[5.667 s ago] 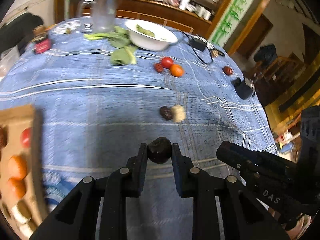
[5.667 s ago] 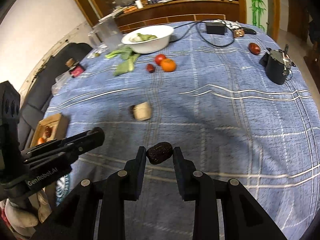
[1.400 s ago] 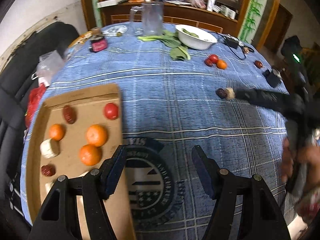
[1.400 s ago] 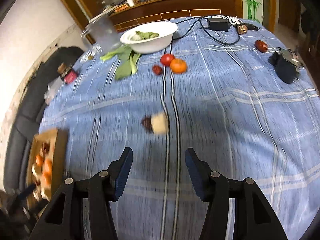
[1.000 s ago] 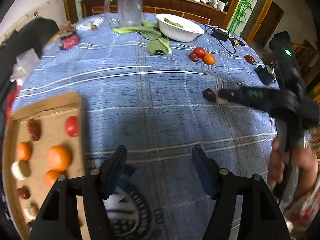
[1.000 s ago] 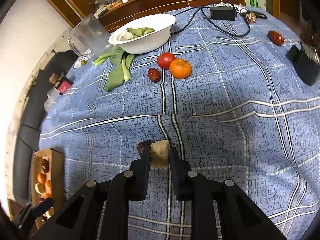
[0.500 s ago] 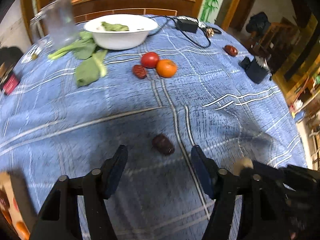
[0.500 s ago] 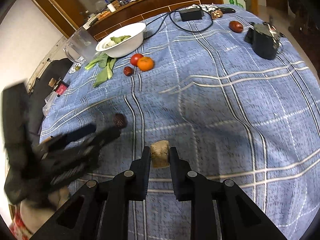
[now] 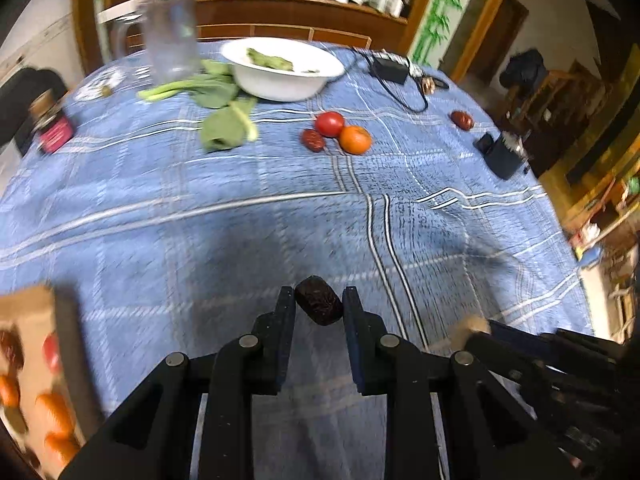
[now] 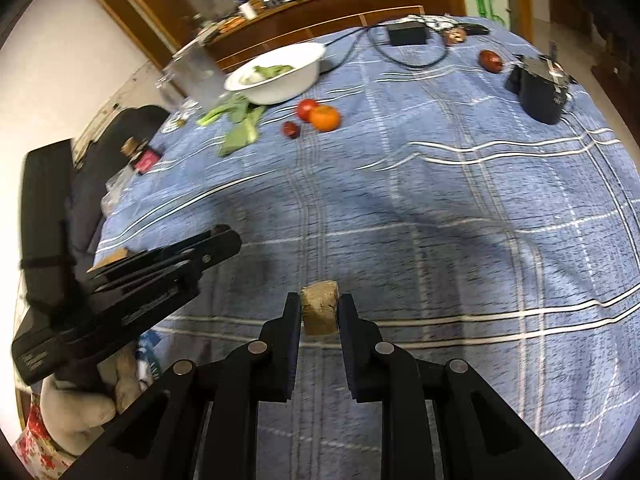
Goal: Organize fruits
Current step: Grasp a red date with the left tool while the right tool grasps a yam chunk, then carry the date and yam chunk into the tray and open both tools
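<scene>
My left gripper [image 9: 318,310] is shut on a dark wrinkled date [image 9: 320,306], held above the blue checked tablecloth. My right gripper [image 10: 319,312] is shut on a pale tan fruit chunk [image 10: 320,314]. The cardboard tray [image 9: 32,364] with oranges, a tomato and a date lies at the lower left of the left wrist view. A tomato [image 9: 329,124], an orange [image 9: 355,140] and a red date [image 9: 313,140] lie together on the far side of the table. Another red date [image 9: 462,119] lies far right. The left gripper also shows in the right wrist view [image 10: 224,240].
A white bowl [image 9: 280,80] with greens, loose leaves [image 9: 224,128], a clear jug [image 9: 172,40], a small jar [image 9: 52,128], a black charger with cable [image 9: 388,70] and a black device [image 9: 502,156] stand on the table's far and right sides.
My left gripper has closed on the dark date and lifted it off the cloth. My right gripper still holds the tan chunk and has pulled back toward the near side.
</scene>
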Motion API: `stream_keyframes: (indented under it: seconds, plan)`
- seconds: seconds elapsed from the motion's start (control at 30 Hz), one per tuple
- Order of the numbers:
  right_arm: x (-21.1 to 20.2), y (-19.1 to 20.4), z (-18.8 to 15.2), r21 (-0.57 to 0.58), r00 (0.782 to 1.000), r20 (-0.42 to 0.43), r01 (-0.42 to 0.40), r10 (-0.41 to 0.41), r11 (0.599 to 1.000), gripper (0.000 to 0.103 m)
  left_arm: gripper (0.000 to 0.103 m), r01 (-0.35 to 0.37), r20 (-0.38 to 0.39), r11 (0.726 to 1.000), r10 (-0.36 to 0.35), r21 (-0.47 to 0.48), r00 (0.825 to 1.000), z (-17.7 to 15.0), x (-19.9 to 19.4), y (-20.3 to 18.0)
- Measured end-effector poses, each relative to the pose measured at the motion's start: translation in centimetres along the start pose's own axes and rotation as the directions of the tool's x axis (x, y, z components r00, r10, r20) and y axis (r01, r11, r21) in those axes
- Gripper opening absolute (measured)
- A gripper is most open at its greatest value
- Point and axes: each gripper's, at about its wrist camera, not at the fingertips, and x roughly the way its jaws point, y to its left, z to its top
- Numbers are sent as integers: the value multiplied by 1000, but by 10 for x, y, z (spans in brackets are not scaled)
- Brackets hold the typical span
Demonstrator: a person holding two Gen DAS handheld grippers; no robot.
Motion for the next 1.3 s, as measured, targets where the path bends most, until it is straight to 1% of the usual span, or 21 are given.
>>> stream_keyframes:
  seconds: [0.1,0.23,0.37,0.5,0.6,0.67,0.73,0.83,0.93,1.0,1.1,1.3]
  plan:
    - [1,18,-7,-32,1000,-14,-27,26,999,20,23,4,28,998,-3,-57,1000,-17,-30,13]
    - [3,45,-19,-70,997,-42,-73,71,995,20,23,-4,57,995,10,-104,998,-44,-67,29]
    - [4,78,-32,-115,990,-75,-130,122,985,20,23,-48,70,983,61,-175,996,-76,-104,56]
    - [6,120,-45,-188,979,-113,-191,172,963,21,23,-120,54,956,139,-270,989,-114,-137,96]
    - [11,158,-55,-253,969,-145,-234,202,939,21,23,-194,23,926,213,-325,977,-145,-157,127]
    - [15,179,-60,-286,962,-164,-257,218,923,21,23,-229,1,910,244,-346,970,-162,-167,144]
    - [22,204,-67,-325,955,-189,-281,230,903,21,23,-255,-22,896,265,-363,964,-178,-174,160]
    - [33,233,-78,-365,945,-226,-308,237,879,21,23,-271,-55,885,271,-379,961,-192,-174,176]
    - [47,258,-95,-403,938,-263,-319,225,858,21,23,-299,-89,891,286,-341,954,-198,-168,182]
    - [54,265,-103,-422,939,-276,-312,207,851,21,23,-307,-105,897,289,-318,952,-200,-164,183]
    - [57,273,-115,-454,941,-285,-298,180,840,21,23,-300,-122,906,276,-299,953,-204,-158,186]
    - [62,274,-137,-479,940,-309,-282,141,831,21,23,-285,-125,909,259,-303,958,-202,-152,194]
